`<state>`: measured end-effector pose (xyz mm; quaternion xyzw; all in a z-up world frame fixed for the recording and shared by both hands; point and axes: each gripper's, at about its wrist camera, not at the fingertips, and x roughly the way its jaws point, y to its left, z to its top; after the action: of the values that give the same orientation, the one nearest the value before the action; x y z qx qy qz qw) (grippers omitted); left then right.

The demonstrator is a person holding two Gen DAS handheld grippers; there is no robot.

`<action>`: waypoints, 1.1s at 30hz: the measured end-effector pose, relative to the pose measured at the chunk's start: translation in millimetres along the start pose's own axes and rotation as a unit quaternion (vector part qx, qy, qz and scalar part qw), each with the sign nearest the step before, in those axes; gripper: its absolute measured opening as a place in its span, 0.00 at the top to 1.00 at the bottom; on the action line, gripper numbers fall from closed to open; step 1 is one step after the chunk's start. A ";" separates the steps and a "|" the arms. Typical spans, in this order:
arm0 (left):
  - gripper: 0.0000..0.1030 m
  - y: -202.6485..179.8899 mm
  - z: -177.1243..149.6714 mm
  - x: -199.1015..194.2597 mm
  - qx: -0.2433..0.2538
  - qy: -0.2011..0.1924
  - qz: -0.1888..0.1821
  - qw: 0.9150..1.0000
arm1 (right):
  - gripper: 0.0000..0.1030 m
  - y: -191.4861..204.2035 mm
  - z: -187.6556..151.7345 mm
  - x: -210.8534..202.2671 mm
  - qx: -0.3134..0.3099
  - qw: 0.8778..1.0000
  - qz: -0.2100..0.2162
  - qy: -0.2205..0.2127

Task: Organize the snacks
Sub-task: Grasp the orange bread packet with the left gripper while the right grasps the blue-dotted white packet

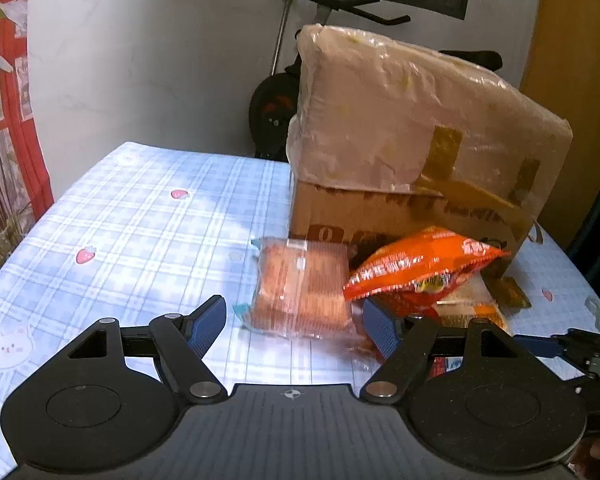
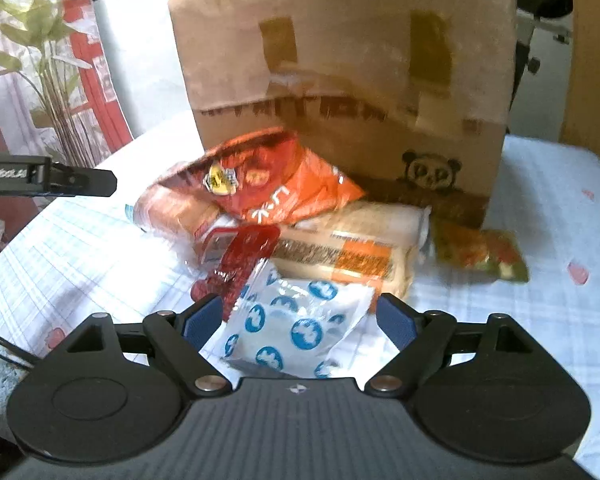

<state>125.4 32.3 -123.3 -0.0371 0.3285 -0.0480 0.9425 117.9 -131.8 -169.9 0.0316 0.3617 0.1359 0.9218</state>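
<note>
While both claws stand open, left gripper (image 1: 294, 322) frames the cake packet (image 1: 302, 288) at lower centre; right gripper (image 2: 300, 318) frames the blue-dotted packet (image 2: 296, 330). Step: picking approach. Next: close squarely.

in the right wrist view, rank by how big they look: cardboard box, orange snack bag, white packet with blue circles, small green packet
1. cardboard box, by far the largest.
2. and 3. orange snack bag and white packet with blue circles look alike; the packet lies nearest the camera, so no ranking.
4. small green packet, smallest.
</note>
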 end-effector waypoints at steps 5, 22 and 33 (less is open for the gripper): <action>0.25 0.1 -2.4 0.3 0.000 0.005 -0.002 1.000 | 0.35 -3.3 -4.0 9.5 0.014 1.000 0.003 0.013; 0.25 -4.0 7.1 56.0 0.049 0.046 -0.003 0.998 | 0.52 -28.1 -8.6 -13.6 0.046 0.999 -0.008 -0.021; 0.23 -20.5 20.4 97.5 0.094 0.049 0.016 0.994 | 0.52 -30.4 -9.0 -15.0 0.048 0.999 -0.007 -0.018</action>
<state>212.7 1.5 -165.3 0.0594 0.3688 -0.0652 0.9253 108.2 -165.5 -171.4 0.0761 0.3511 0.1112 0.9266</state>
